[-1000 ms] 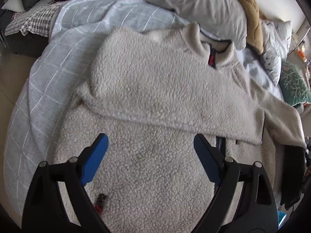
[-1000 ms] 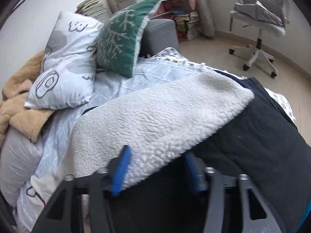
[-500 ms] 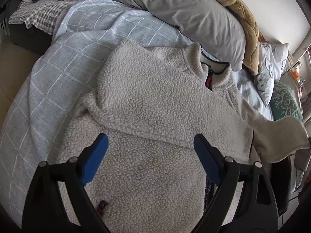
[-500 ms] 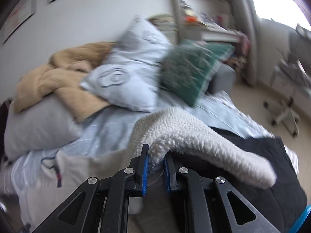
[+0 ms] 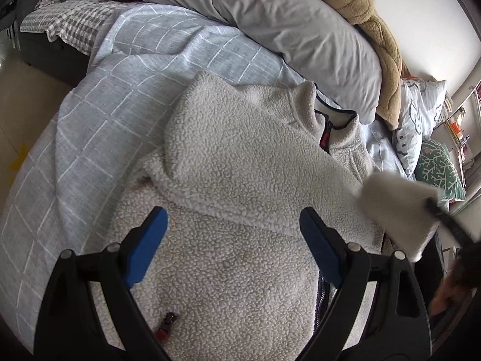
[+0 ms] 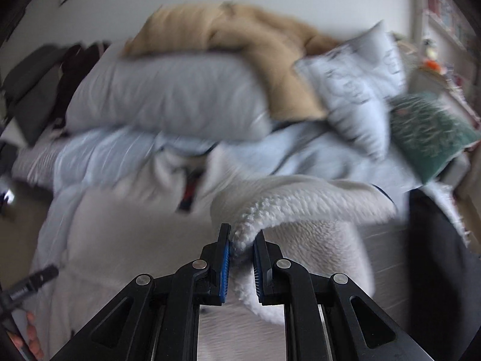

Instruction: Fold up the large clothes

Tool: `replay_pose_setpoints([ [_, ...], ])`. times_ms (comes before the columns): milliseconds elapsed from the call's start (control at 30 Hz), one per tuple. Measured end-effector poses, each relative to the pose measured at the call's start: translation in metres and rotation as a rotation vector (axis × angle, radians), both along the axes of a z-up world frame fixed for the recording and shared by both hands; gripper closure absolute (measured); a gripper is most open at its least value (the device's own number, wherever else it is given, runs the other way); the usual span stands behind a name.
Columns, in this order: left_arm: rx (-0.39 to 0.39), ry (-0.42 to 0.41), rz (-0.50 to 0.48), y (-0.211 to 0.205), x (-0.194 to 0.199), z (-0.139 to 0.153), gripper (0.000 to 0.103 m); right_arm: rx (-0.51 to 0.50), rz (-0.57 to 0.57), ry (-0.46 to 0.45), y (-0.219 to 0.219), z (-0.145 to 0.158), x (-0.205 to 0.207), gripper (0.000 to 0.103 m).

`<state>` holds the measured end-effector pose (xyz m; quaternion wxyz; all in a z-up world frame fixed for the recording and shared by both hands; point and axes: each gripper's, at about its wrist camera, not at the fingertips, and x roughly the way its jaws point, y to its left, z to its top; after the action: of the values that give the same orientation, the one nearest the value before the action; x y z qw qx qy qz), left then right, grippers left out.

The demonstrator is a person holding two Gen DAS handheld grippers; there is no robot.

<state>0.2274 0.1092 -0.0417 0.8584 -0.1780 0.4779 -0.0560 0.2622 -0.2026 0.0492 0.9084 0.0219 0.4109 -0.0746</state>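
Note:
A cream fleece jacket [image 5: 240, 180] lies spread on the bed, its left sleeve folded across the chest and its collar pointing away. My left gripper [image 5: 233, 231] is open and empty, hovering over the jacket's lower body. My right gripper [image 6: 242, 246] is shut on the jacket's right sleeve [image 6: 300, 207] and holds it lifted above the jacket. In the left wrist view that raised sleeve [image 5: 399, 201] shows at the right, blurred.
The jacket lies on a blue-grey checked duvet [image 5: 120, 105]. A grey pillow [image 5: 300, 30], a tan blanket [image 5: 375, 24], a white printed cushion [image 6: 360, 90] and a green cushion [image 6: 430, 132] line the far side. A black garment [image 6: 436, 255] lies at the right.
My right gripper has carried the sleeve up and leftward over the jacket body. My left gripper has stayed open and barely shifted.

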Motion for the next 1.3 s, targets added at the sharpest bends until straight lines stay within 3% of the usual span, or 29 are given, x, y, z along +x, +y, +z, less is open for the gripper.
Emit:
replay_pose_setpoints([
  [167,-0.010,0.008,0.000,0.000,0.003,-0.003,0.013,0.033,0.068,0.117,0.051,-0.067,0.022,0.089],
  [300,-0.019,0.004,0.002,0.001,0.004,-0.003,0.013,0.042,0.113,0.133,0.077,-0.095,0.026,0.088],
  [400,-0.028,-0.013,0.005,0.000,0.004,0.000,0.013,0.036,0.137,0.114,0.092,-0.098,0.020,0.088],
  [467,-0.027,-0.022,0.005,-0.001,0.004,0.000,0.013,0.058,0.166,0.044,0.095,-0.086,0.011,0.087],
  [533,-0.033,-0.021,0.001,-0.002,0.005,-0.001,0.013,0.079,0.238,-0.026,0.101,-0.077,0.006,0.080],
  [567,-0.044,-0.018,-0.005,-0.003,0.006,-0.002,0.013,0.081,0.269,-0.007,0.103,-0.080,0.009,0.078],
  [600,-0.069,-0.015,-0.016,-0.002,0.007,-0.004,0.013,0.093,0.295,0.040,0.104,-0.087,0.014,0.071],
  [667,-0.158,-0.001,-0.044,0.001,0.011,-0.012,0.013,0.167,0.348,0.150,0.101,-0.104,0.019,0.068],
  [833,-0.354,0.005,-0.084,0.008,0.025,-0.032,0.013,0.316,0.418,0.210,0.082,-0.113,0.001,0.051],
  [900,-0.372,0.013,-0.069,0.010,0.033,-0.040,0.013,0.274,0.403,0.212,0.075,-0.108,-0.006,0.051],
  [1000,-0.346,0.016,-0.074,0.007,0.045,-0.048,0.014,0.212,0.339,0.200,0.056,-0.092,-0.019,0.047],
  [1133,-0.221,0.018,-0.165,-0.018,0.061,-0.059,0.021,0.200,0.236,0.135,0.018,-0.071,-0.045,0.039],
  [1267,-0.125,0.042,-0.228,-0.044,0.070,-0.077,0.044,0.257,0.125,0.065,-0.041,-0.050,-0.054,0.037],
  [1300,-0.112,0.028,-0.229,-0.047,0.070,-0.077,0.058,0.267,0.090,0.041,-0.056,-0.046,-0.057,0.032],
])
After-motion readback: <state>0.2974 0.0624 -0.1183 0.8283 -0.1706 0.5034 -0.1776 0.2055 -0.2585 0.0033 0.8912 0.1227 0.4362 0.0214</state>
